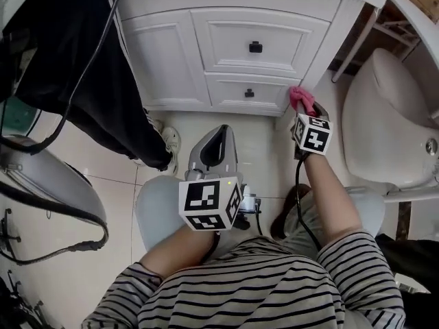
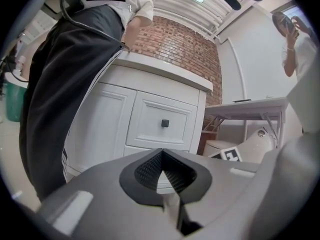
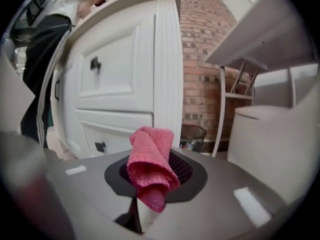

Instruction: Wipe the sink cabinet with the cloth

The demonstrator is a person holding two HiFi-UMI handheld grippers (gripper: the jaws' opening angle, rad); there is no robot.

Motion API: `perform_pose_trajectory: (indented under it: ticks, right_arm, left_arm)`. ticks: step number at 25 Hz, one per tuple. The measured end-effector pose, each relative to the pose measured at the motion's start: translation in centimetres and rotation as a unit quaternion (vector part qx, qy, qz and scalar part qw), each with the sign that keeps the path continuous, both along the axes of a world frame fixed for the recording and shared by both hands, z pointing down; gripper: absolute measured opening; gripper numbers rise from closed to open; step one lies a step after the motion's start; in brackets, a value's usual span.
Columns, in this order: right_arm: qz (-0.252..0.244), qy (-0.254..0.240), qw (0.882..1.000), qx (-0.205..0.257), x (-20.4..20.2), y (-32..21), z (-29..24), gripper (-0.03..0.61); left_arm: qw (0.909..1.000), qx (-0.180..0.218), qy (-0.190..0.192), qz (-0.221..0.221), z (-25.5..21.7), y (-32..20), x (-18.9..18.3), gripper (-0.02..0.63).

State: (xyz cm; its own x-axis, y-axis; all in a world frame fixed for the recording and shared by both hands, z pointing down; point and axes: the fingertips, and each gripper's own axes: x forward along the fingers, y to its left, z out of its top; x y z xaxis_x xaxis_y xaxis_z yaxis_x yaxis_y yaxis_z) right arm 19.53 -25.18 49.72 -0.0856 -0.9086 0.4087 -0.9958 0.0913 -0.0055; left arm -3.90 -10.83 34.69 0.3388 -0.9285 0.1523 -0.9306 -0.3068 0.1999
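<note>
Two drawers (image 1: 255, 38), white sink cabinet (image 1: 161, 60), brick wall (image 2: 175, 49).

bright, even indoor light | fisheye edges dark, warped | near foreground blurred

The cloth (image 3: 150, 166) is pink with a fine woven pattern. The sink cabinet (image 1: 171, 53) is white, its knobs (image 1: 255, 46) black. The left gripper (image 1: 219, 134) and right gripper (image 1: 302, 108) are grey with black-lined jaws, each bearing a cube (image 1: 209, 203) of black-and-white squares. At 6 o'clock the shirt (image 1: 260, 286) is striped navy on white. The wall (image 2: 185, 49) is red-brown brick.
</note>
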Motion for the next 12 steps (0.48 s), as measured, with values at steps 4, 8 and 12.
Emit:
perform_pose_trajectory:
  ticks: [4, 8, 12]
  right_arm:
    - [-0.050, -0.019, 0.995, 0.084, -1.7, 5.0, -11.2, 0.086]
    - [-0.069, -0.078, 0.980, 0.172, -2.4, 13.1, -17.8, 0.086]
    - [-0.044, -0.077, 0.972, 0.218, -2.4, 18.0, -17.4, 0.086]
  left_arm:
    - [0.9998, 0.017, -0.013, -0.005, -0.9, 0.4, 0.0, -0.011]
    - [0.9997, 0.016, -0.012, -0.016, -0.9, 1.5, -0.8, -0.011]
    - [0.9993, 0.029, -0.022, -0.010, -0.5, 2.9, -0.4, -0.011]
